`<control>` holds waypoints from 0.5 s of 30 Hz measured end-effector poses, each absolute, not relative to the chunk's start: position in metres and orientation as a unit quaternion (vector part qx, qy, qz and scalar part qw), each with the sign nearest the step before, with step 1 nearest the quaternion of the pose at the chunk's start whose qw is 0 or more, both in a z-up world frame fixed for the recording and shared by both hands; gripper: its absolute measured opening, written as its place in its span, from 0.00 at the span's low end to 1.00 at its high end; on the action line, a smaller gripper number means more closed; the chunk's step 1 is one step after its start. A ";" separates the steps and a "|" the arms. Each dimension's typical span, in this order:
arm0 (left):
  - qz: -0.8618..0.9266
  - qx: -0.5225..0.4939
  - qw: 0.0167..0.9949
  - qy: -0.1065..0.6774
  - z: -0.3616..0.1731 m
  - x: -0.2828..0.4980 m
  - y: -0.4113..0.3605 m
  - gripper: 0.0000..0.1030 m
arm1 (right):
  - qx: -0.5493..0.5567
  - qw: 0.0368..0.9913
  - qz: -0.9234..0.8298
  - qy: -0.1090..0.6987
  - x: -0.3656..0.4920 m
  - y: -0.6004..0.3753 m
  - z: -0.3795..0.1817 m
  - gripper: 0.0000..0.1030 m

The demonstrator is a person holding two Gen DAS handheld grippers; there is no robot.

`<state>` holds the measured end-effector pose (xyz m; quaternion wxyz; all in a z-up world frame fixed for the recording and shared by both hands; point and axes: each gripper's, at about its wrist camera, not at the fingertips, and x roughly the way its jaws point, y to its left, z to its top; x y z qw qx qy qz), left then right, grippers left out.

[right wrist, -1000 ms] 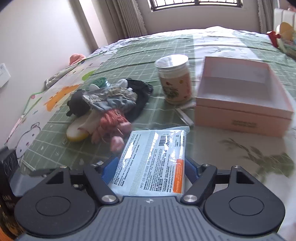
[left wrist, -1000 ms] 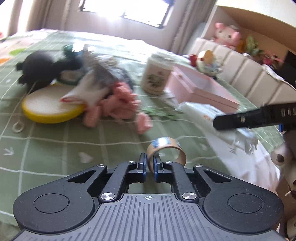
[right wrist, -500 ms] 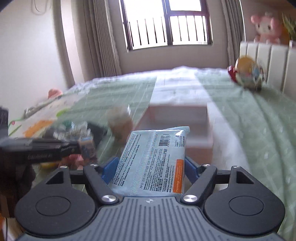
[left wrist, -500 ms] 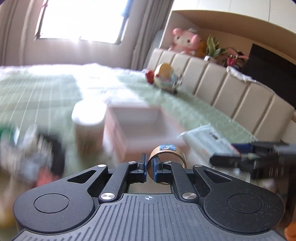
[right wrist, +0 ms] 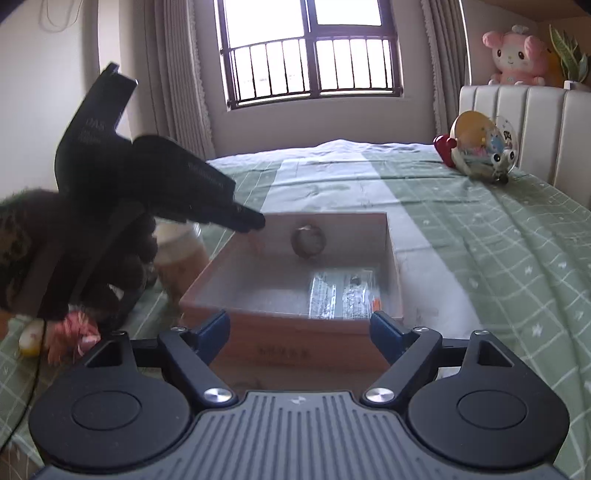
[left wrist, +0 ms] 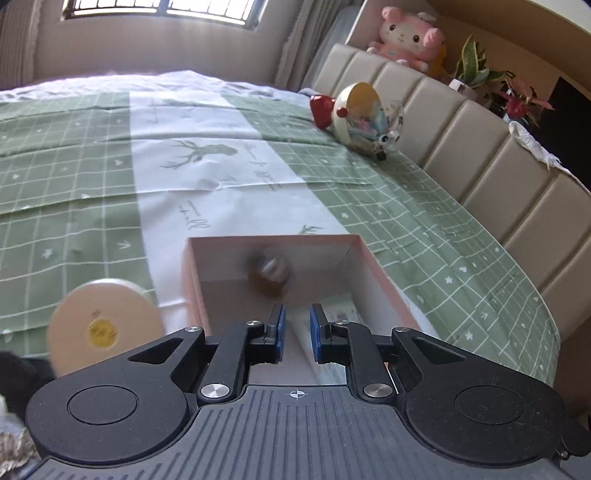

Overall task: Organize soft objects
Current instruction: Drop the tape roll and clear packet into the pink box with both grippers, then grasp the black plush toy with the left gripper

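An open pink box (left wrist: 273, 242) (right wrist: 325, 216) sits on the green checked bedspread. A brown tape roll (left wrist: 269, 275) (right wrist: 308, 242), blurred, is loose inside the box near its far wall. A blue-and-white packet (right wrist: 343, 295) lies flat on the box floor. My left gripper (left wrist: 295, 325) hangs over the box's near edge; its jaws are opening, a narrow gap with nothing between them. In the right wrist view the left gripper (right wrist: 251, 221) reaches over the box's left wall. My right gripper (right wrist: 299, 328) is at the box's front wall, jaws opening wide, nothing between them.
A lidded cup (left wrist: 105, 325) (right wrist: 179, 247) stands left of the box. A heap of soft toys (right wrist: 70, 332) lies further left. A round toy (left wrist: 364, 118) rests by the padded headboard (left wrist: 480, 155), with a pink plush (left wrist: 406, 31) on the shelf above.
Both grippers swung over the pink box. The tape roll has left the left gripper and the packet has left the right gripper; both are now in the box.
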<state>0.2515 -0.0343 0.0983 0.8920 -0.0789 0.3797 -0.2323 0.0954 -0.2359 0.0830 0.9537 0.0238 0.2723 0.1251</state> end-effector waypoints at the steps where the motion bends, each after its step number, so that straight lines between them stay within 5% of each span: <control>1: -0.234 -0.078 0.895 0.373 0.101 0.242 -0.026 0.15 | 0.018 0.953 0.126 0.274 0.092 -0.231 0.079 0.81; 15: -0.138 -0.065 0.911 0.383 0.046 0.095 0.114 0.15 | -0.009 0.927 0.183 0.328 0.062 -0.134 0.040 0.86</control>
